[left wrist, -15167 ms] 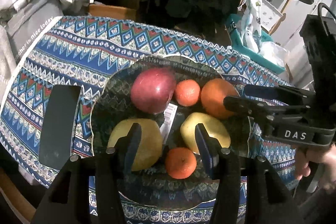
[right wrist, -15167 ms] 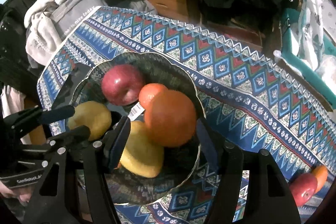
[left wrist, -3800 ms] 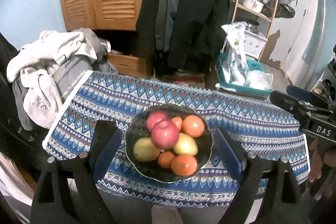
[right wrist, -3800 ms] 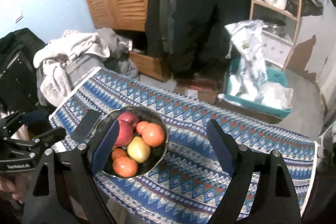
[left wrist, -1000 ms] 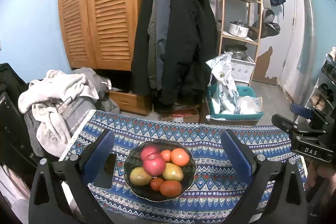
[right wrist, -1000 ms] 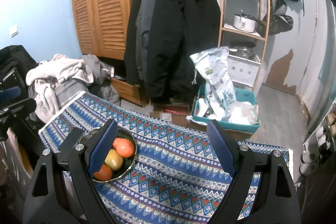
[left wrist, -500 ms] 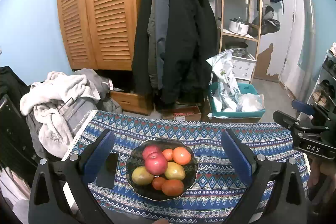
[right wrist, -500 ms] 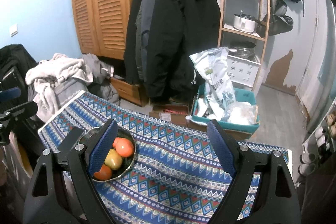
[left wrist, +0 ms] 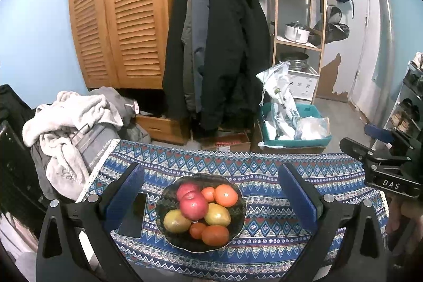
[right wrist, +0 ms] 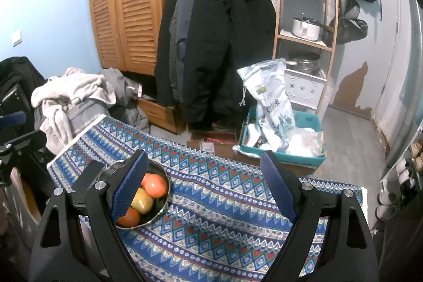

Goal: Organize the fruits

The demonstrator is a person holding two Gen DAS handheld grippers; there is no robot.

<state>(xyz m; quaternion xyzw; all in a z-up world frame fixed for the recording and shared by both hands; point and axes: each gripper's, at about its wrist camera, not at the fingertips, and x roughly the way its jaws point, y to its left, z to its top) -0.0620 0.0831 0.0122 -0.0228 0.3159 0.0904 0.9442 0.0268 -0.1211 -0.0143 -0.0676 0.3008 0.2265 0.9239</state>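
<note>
- Now the fruit bowl [left wrist: 239,213] holds two apples, where 15 s ago it held one.
- Both the left gripper [left wrist: 211,196] and right gripper [right wrist: 203,189] hang wide, empty.

bowl [left wrist: 239,222]: fruit piled | left gripper [left wrist: 211,198]: wide, empty

I'm seeing both wrist views under even, cool indoor light, moderately bright, its source out of frame. Shadows are soft and weak. The hanging coats [left wrist: 219,44] read as near-black masses with little detail. Fisheye bending is strong: the wardrobe doors [left wrist: 116,17] bow outward, and black vignette fills the corners. Focus is sharp mid-frame, softer toward the rims; no motion blur.
</note>
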